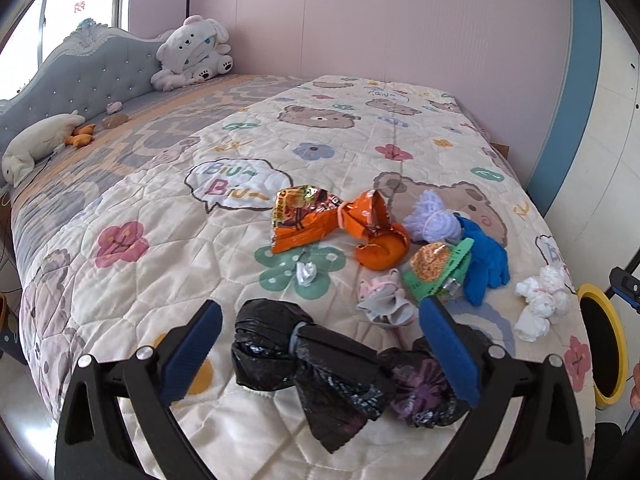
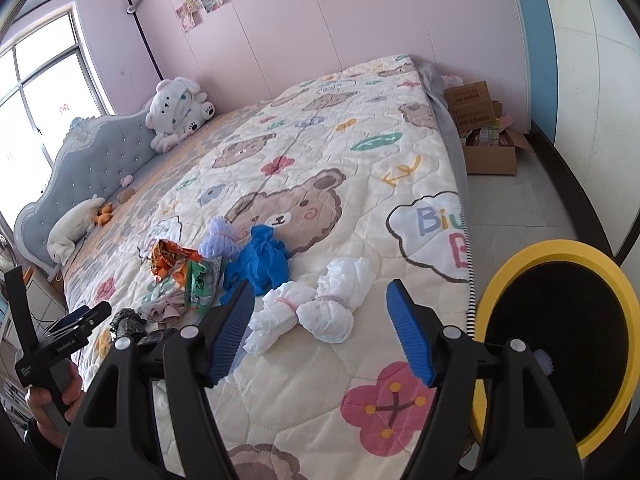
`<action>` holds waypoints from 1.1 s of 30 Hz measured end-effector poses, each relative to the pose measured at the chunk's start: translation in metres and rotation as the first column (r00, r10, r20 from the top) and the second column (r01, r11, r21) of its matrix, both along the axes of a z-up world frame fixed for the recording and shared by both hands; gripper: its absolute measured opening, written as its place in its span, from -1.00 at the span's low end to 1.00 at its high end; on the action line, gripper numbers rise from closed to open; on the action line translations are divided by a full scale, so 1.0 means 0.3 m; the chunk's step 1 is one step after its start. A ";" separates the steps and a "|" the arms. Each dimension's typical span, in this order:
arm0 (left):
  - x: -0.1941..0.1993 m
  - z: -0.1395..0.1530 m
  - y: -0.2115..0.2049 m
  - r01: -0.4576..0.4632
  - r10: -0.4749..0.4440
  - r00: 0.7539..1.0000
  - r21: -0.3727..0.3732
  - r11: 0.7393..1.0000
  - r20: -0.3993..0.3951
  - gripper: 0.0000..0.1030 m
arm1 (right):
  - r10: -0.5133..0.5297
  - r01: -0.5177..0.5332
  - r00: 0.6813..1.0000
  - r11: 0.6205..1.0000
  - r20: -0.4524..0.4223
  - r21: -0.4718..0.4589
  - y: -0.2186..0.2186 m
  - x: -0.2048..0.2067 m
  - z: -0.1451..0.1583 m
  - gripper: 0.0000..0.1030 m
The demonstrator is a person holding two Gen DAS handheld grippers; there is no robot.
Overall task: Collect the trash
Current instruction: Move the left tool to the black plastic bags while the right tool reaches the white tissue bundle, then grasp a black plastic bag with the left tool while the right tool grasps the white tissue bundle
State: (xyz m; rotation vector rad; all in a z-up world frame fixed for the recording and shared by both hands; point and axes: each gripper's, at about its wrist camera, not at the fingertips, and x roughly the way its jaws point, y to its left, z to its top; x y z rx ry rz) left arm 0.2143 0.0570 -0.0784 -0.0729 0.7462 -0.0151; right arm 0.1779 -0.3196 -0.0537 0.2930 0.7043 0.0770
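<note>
Trash lies in a cluster on the bed quilt point(image 1: 168, 264). A knotted black bag point(image 1: 304, 360) lies between the open fingers of my left gripper point(image 1: 324, 344). Beyond it are an orange snack wrapper point(image 1: 308, 216), an orange peel point(image 1: 380, 252), a green wrapper point(image 1: 440, 268), a blue bundle point(image 1: 484, 260), a lilac bundle point(image 1: 432, 220) and a grey-pink bundle point(image 1: 384, 300). My right gripper point(image 2: 320, 328) is open just in front of a white knotted bundle point(image 2: 320, 304). The yellow-rimmed bin point(image 2: 560, 332) stands beside the bed at the right.
Plush toys point(image 1: 192, 52) sit by the grey headboard point(image 1: 80, 68). Cardboard boxes point(image 2: 484, 128) stand on the floor past the bed's far corner. The left gripper point(image 2: 68, 332) and the hand holding it show at the left of the right wrist view.
</note>
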 end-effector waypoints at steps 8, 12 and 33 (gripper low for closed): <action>0.036 -0.074 0.090 -0.060 0.059 0.997 -0.018 0.998 -0.046 0.85 | -0.032 0.033 0.998 0.999 -0.060 0.021 0.005 0.107 -0.086 0.27; 0.047 -0.112 0.107 -0.070 0.067 0.995 -0.039 0.997 -0.072 0.85 | -0.051 0.053 0.995 0.998 -0.084 0.026 0.003 0.153 -0.122 0.27; 0.064 -0.182 0.058 -0.003 -0.003 0.998 -0.077 0.997 -0.068 0.11 | -0.027 0.036 0.984 0.998 -0.176 0.046 0.034 0.222 -0.250 -0.21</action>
